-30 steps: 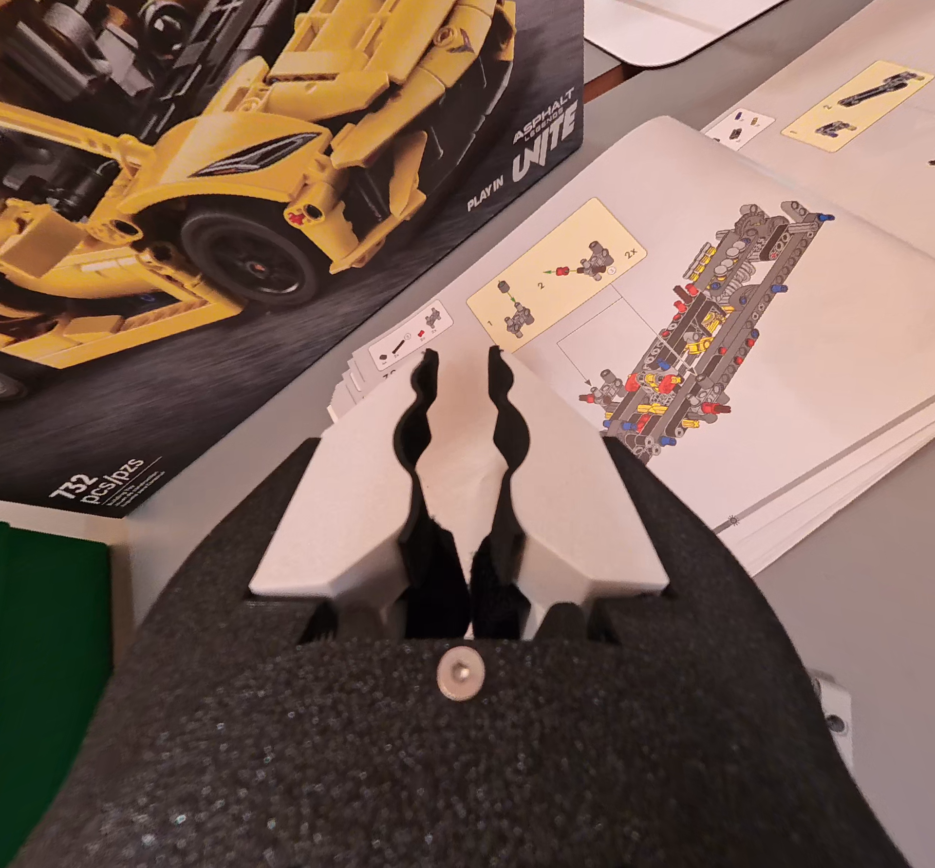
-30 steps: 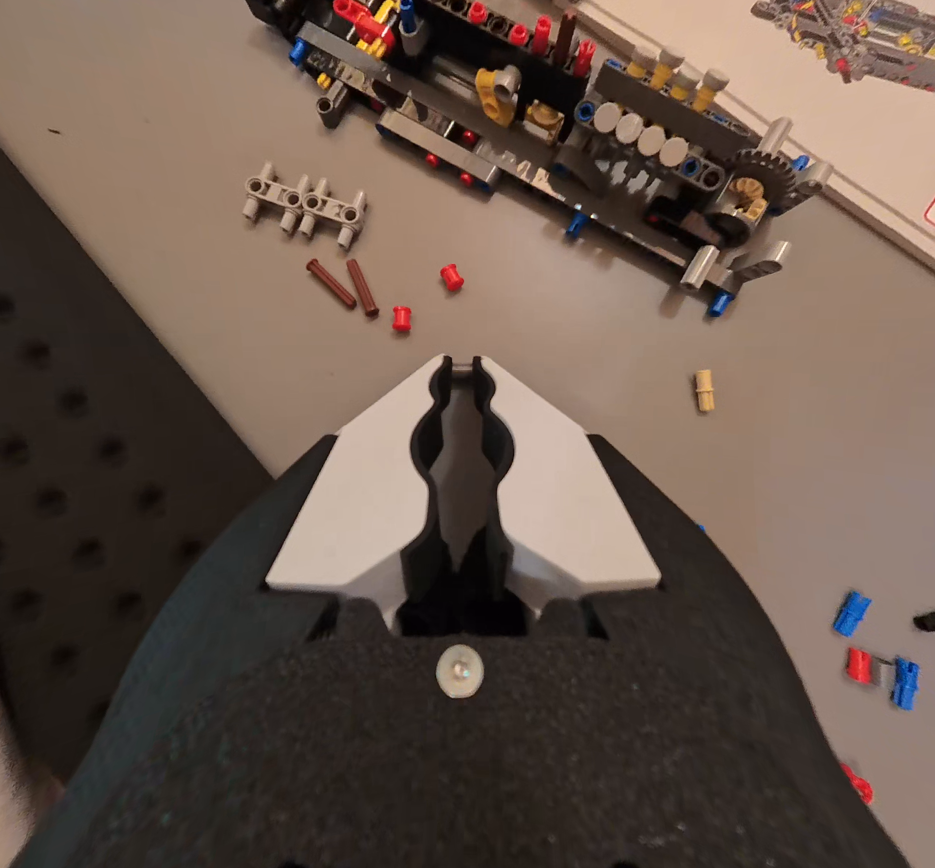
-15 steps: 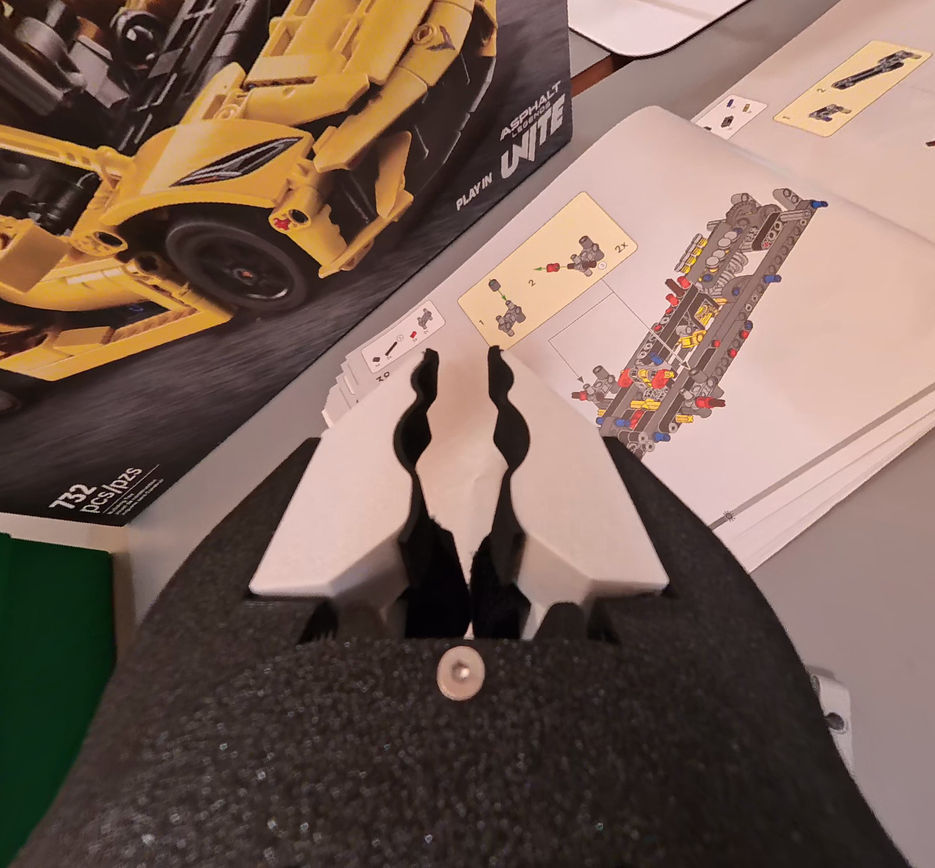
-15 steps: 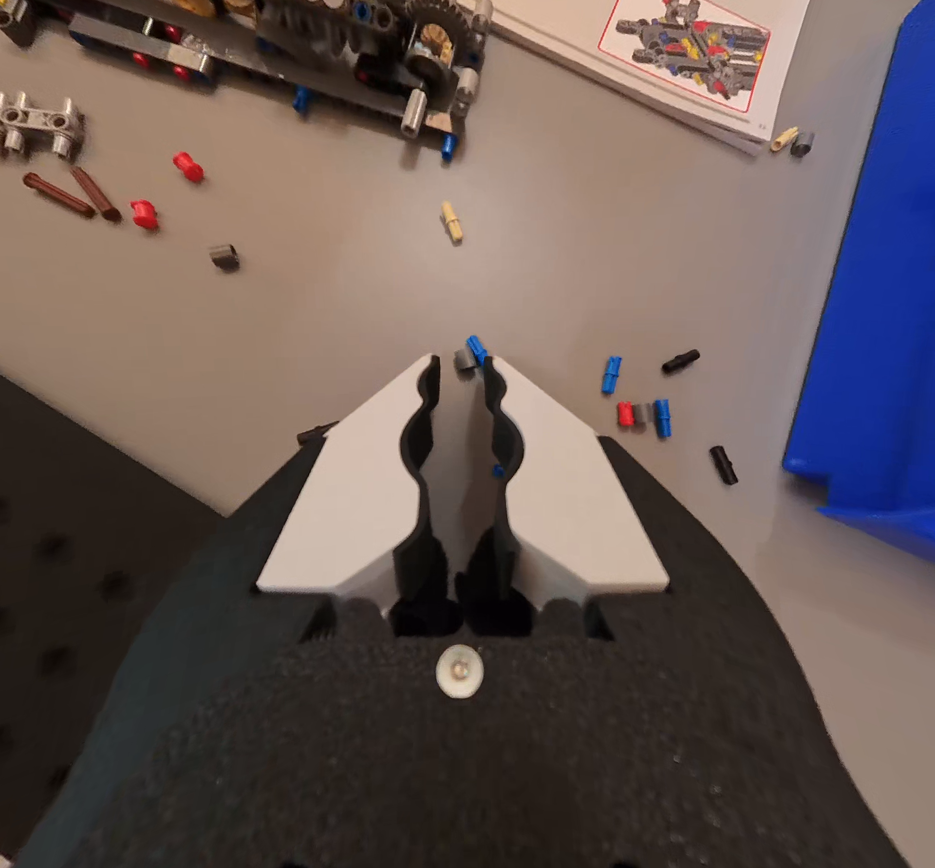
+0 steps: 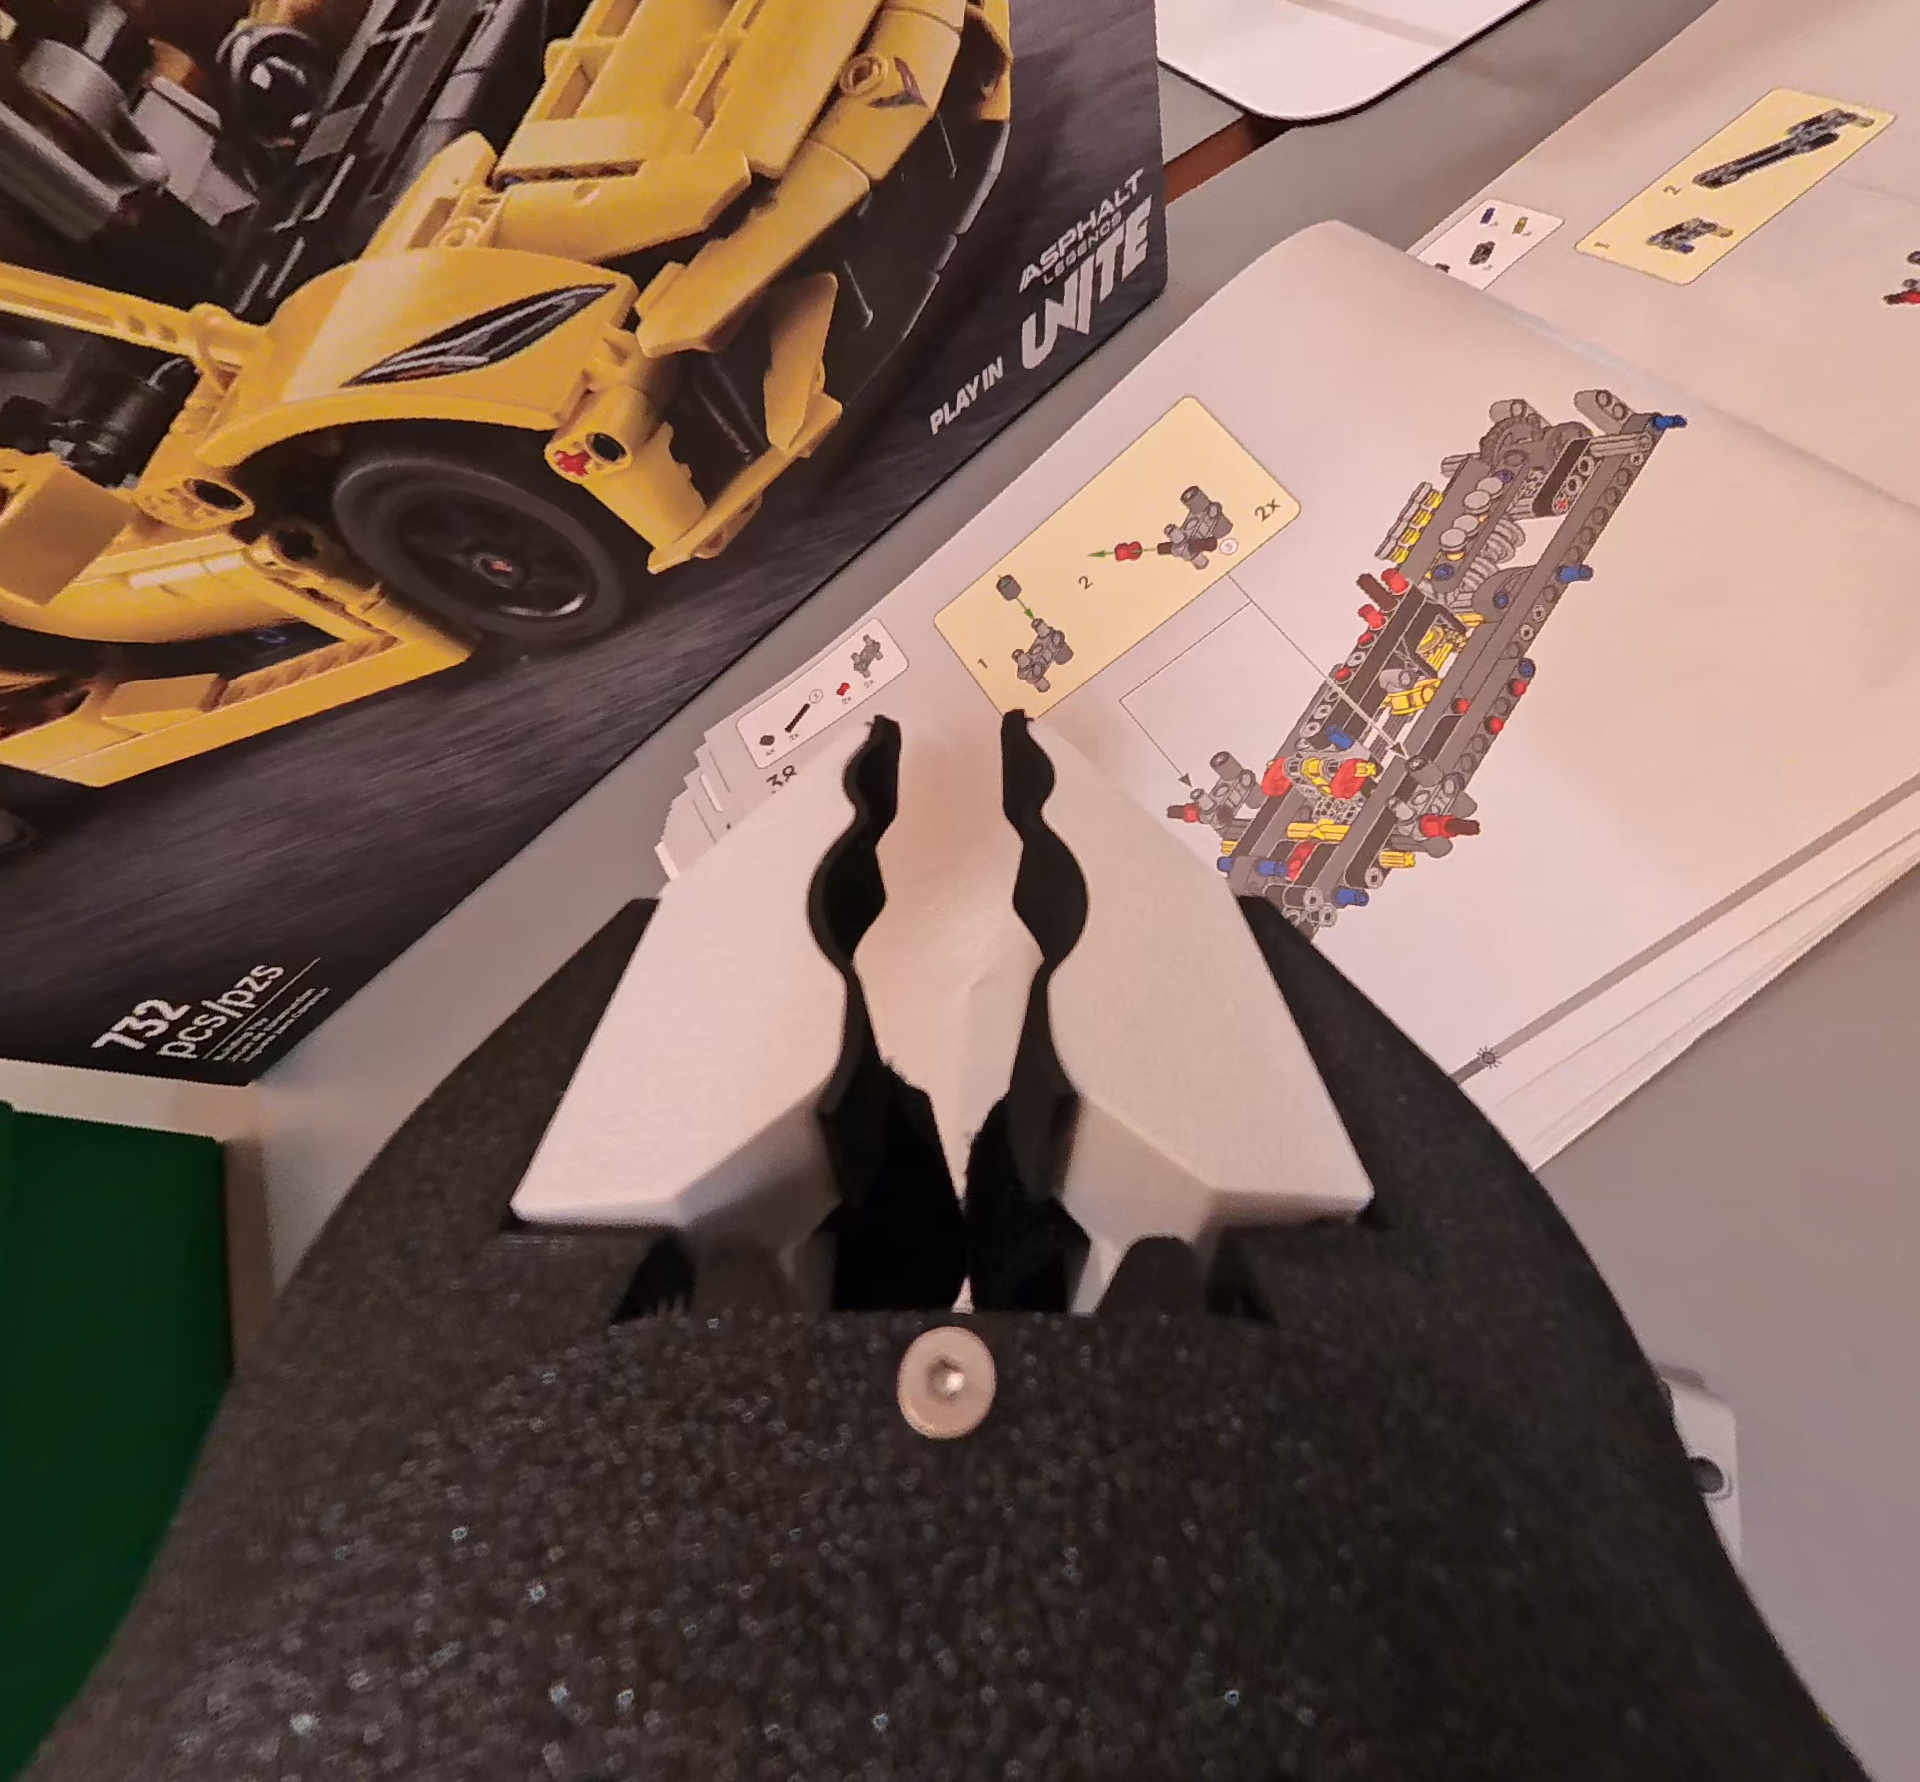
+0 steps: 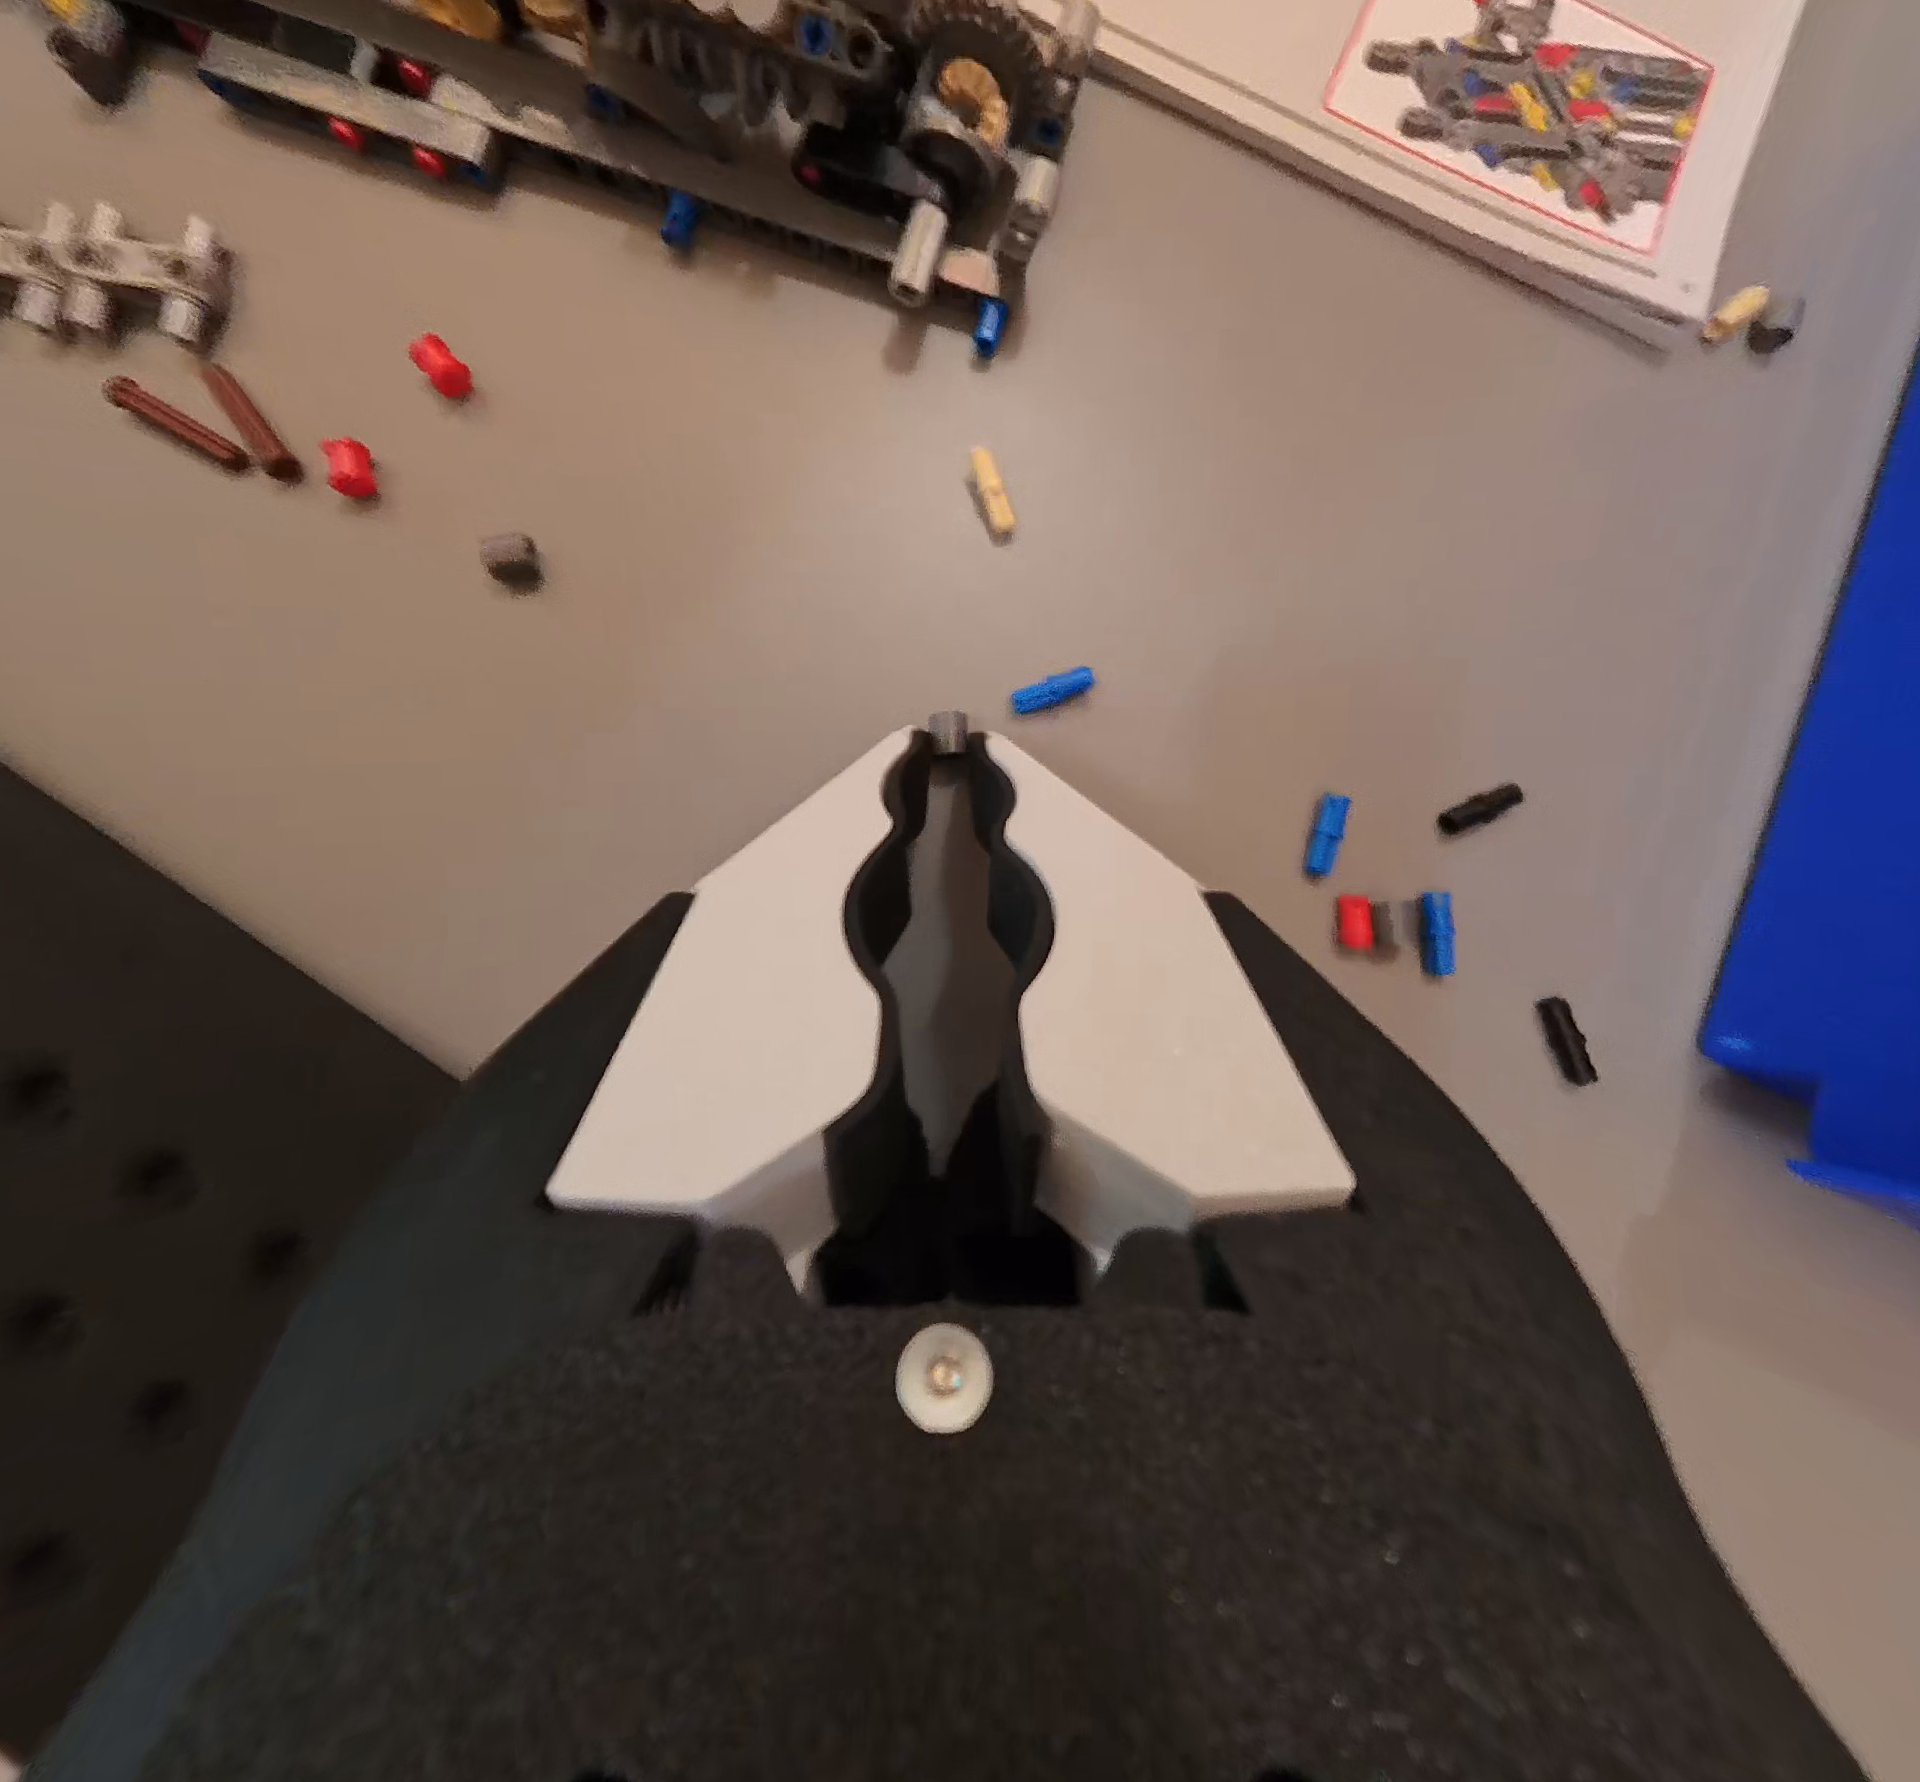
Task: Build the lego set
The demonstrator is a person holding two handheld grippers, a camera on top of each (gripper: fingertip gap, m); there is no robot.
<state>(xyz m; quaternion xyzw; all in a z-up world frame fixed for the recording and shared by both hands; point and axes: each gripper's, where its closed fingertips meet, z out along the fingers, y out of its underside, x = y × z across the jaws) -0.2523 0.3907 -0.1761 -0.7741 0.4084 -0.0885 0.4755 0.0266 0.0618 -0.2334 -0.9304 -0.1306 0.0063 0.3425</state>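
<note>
Right gripper (image 6: 948,735) swinging over from chassis (image 6: 582,70), now pinching small grey bush (image 6: 948,727) at tips above bench (image 6: 727,652). Left gripper (image 5: 951,724) idling part-open, empty, over manual (image 5: 1558,693). Keeping pinch square, lifting slowly, so bush isn't popping out.

**Colours we see**

We see a yellow car on a dark grey box (image 5: 582,361), white booklet (image 5: 1558,797) w/ pale-yellow panels, grey table (image 6: 727,589), blue bin (image 6: 1849,797), red bushes (image 6: 442,366), brown axles (image 6: 197,423), blue pin (image 6: 1051,691), tan pin (image 6: 992,491).
</note>
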